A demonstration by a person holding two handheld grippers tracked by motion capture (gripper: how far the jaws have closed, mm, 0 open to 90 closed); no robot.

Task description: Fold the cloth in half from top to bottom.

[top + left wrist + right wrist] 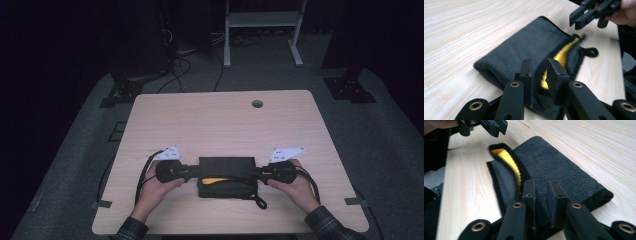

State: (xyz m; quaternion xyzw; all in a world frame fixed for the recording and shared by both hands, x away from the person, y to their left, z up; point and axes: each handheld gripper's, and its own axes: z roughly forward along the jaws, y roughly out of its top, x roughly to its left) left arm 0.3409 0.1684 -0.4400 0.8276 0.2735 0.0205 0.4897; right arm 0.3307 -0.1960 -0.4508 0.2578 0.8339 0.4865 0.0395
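Hands level, facing inward | left gripper (pixel 192 172) narrowly parted over pouch (pixel 225 164) | right gripper (pixel 254 173) pinching pouch edge

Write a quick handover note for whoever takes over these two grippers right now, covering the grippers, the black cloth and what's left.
Left gripper: at the left end of the folded black cloth, jaws a little apart, nothing visibly clamped.
Right gripper: at the right end, jaws also slightly apart over the cloth; whether it pinches the fabric is unclear.
Cloth: lies flat near the front of the table, folded over, with its yellow lining showing along the open edge and a small loop at one corner.
Done: cloth looks folded.
Left: probably tidy the open edge, then lift both grippers clear.
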